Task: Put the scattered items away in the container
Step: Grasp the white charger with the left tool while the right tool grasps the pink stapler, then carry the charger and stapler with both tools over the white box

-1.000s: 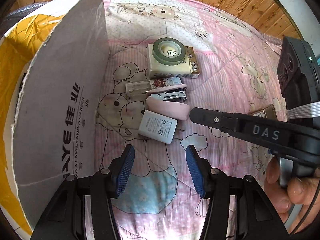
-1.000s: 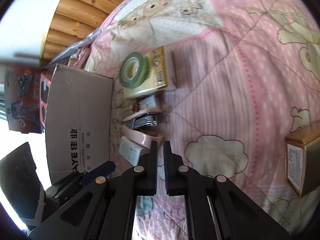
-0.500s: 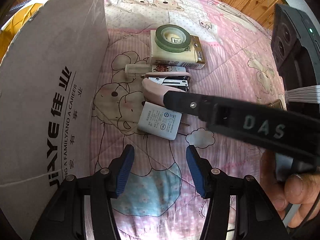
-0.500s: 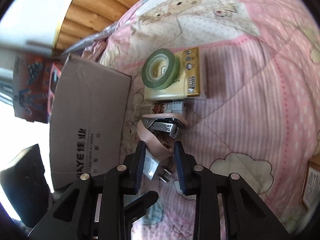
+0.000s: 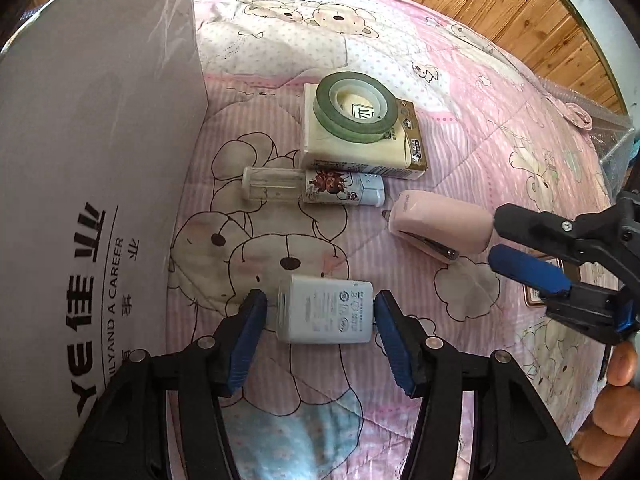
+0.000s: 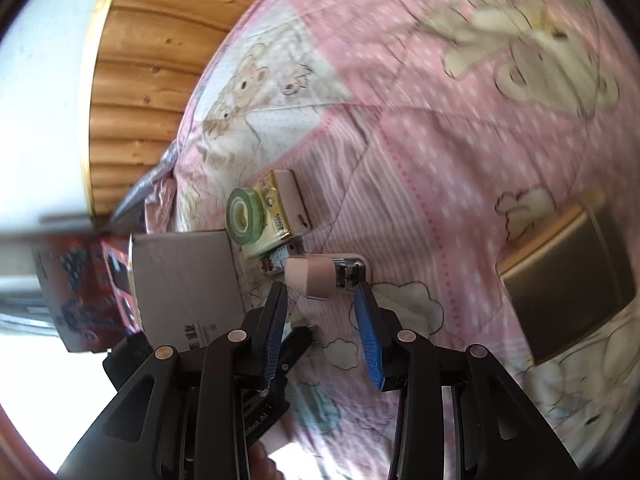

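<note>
Underneath, a pink bear-print quilt (image 5: 460,92) meets wood panelling (image 5: 500,4). Left gripper (image 5: 320,316) gapes around the white charger (image 5: 325,309); right gripper (image 6: 322,312), fingers apart, brackets the pink stapler (image 6: 310,276).

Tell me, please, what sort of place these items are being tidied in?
Most likely a bedroom at home: the items lie on a bed covered by a pink teddy-bear quilt, wooden plank panelling runs behind it, and a cardboard box stands on the bedding.

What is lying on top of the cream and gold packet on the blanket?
A green tape roll lies flat on the packet. Through its hole, part of a printed label shows; the packet's face under the ring itself is covered.
</note>
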Motion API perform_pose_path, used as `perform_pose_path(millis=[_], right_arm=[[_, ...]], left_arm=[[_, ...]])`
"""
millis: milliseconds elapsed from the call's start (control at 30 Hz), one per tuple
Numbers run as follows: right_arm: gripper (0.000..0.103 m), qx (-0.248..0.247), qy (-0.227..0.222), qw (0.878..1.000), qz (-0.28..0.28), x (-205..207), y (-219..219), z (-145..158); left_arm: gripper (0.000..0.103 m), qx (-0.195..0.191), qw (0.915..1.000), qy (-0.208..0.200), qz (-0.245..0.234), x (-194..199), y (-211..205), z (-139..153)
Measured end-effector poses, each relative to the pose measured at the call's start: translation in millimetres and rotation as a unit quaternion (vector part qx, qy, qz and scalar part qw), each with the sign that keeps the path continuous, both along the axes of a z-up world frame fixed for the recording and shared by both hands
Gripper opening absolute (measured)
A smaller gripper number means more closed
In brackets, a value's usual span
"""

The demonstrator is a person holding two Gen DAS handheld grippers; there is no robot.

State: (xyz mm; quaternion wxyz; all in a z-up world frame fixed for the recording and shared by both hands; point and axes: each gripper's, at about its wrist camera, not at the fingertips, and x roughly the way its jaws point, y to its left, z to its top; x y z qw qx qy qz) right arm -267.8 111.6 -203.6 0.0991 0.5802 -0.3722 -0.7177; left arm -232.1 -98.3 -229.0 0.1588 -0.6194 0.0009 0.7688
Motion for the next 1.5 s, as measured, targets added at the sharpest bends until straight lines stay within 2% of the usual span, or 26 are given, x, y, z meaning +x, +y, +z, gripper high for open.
perform_pose_path(millis=[67,133,233,300,333,367,400,467,500,533,567,633,867,933,1100,1233,1500], right_arm=[[0.046,0.059,0.031,0.996,0.064,-5,-9,10],[0.046,0.117,0.053,0.983,0.133,-6,-20,14],[0.047,0.179,0.077,0.955,0.225,-8,-43,15],[0.048,0.215,0.093,0.929,0.287,-11,-61,15],[0.048,0.233,0.1,0.915,0.313,-10,-70,13],[0.049,0.248,0.105,0.903,0.336,-10,-77,10],[0.049,0.258,0.107,0.893,0.354,-12,-84,6],[0.049,0.28,0.1,0.88,0.371,-16,-92,-4],[0.048,0.279,0.092,0.88,0.372,-18,-92,-9],[0.035,0.266,0.082,0.888,0.365,-21,-89,-12],[0.031,0.249,0.071,0.899,0.353,-24,-84,-14],[0.03,0.217,0.058,0.918,0.328,-26,-71,-16],[0.029,0.157,0.027,0.951,0.263,-20,-40,-20],[0.029,0.15,0.026,0.955,0.253,-16,-33,-19],[0.028,0.137,0.025,0.961,0.237,0,-29,-11],[0.028,0.128,0.018,0.966,0.225,11,-37,-3],[0.028,0.119,0.016,0.972,0.201,24,-47,8]], left_arm=[[0.053,0.004,1.0,0.004,-0.008,2,0,1],[0.052,0.003,0.9999,0.003,-0.013,3,0,1],[0.053,0.008,0.9999,-0.002,-0.008,4,-3,3],[0.058,0.014,0.9998,-0.004,-0.011,7,-5,3],[0.063,0.015,0.9997,-0.004,-0.016,8,-5,3],[0.069,0.017,0.9996,-0.004,-0.021,10,-4,3],[0.07,0.017,0.9995,-0.002,-0.026,11,-2,2],[0.072,0.01,0.9994,0.008,-0.033,11,3,2],[0.072,0.01,0.9994,0.011,-0.032,18,3,1],[0.067,0.013,0.9995,0.011,-0.026,18,0,1],[0.059,0.015,0.9996,0.011,-0.019,16,0,0],[0.059,0.025,0.9996,-0.001,-0.015,12,-5,1],[0.058,0.029,0.9994,-0.017,-0.012,28,-7,4],[0.058,0.03,0.9993,-0.02,-0.012,48,-7,6],[0.058,0.031,0.9994,-0.015,-0.011,60,-8,13],[0.058,0.032,0.9993,-0.012,-0.015,62,-12,17],[0.058,0.04,0.999,-0.009,-0.019,71,-20,43]])
